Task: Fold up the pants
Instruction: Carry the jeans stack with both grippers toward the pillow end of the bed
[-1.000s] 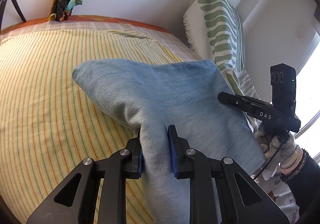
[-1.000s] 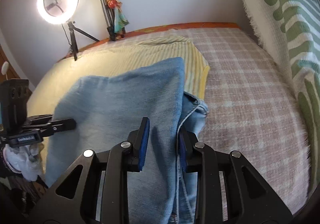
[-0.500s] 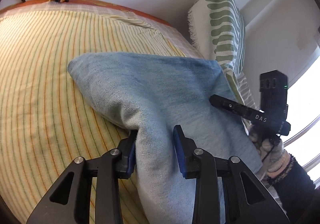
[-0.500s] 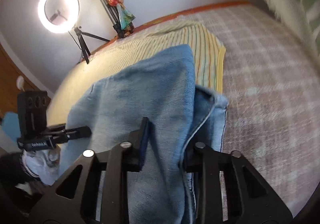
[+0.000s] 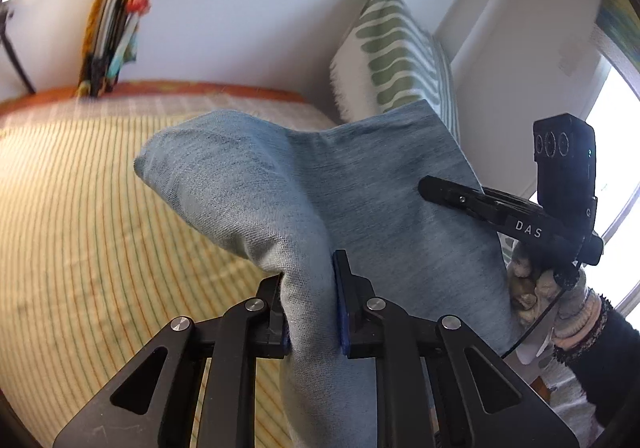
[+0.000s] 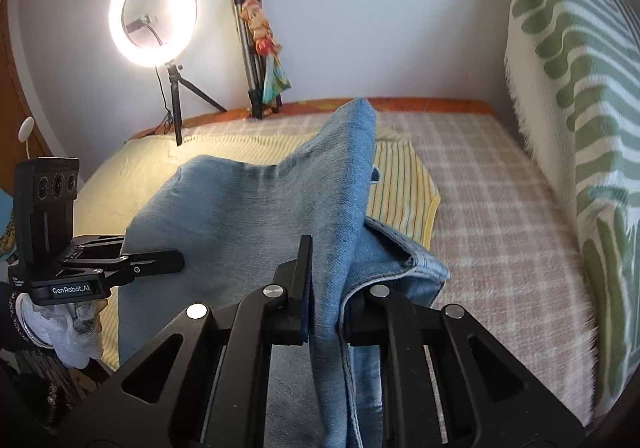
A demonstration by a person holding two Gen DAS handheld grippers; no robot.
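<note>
Light blue denim pants (image 5: 360, 175) hang in a raised fold above the bed. In the left wrist view my left gripper (image 5: 308, 276) pinches one bunched edge of the denim, its jaws closing and the blue pads pressing on the cloth. My right gripper (image 6: 328, 280) grips the other edge near the waistband (image 6: 412, 260), its jaws closing too, with the pants (image 6: 248, 215) draped over its right finger. Each gripper shows in the other's view: the right gripper (image 5: 460, 195) at right, the left gripper (image 6: 160, 260) at left, each held by a gloved hand.
The bed carries a yellow striped cover (image 5: 80, 228) over a checked blanket (image 6: 500, 187). A green-and-white pillow (image 6: 580, 87) leans on the right wall. A lit ring light (image 6: 152, 15) and a folded tripod with cloth (image 6: 260, 47) stand at the bed's far edge.
Both grippers have risen and carried the denim up off the bed. Both pairs of jaws have narrowed on the cloth. The fold now stands higher against the far wall.
</note>
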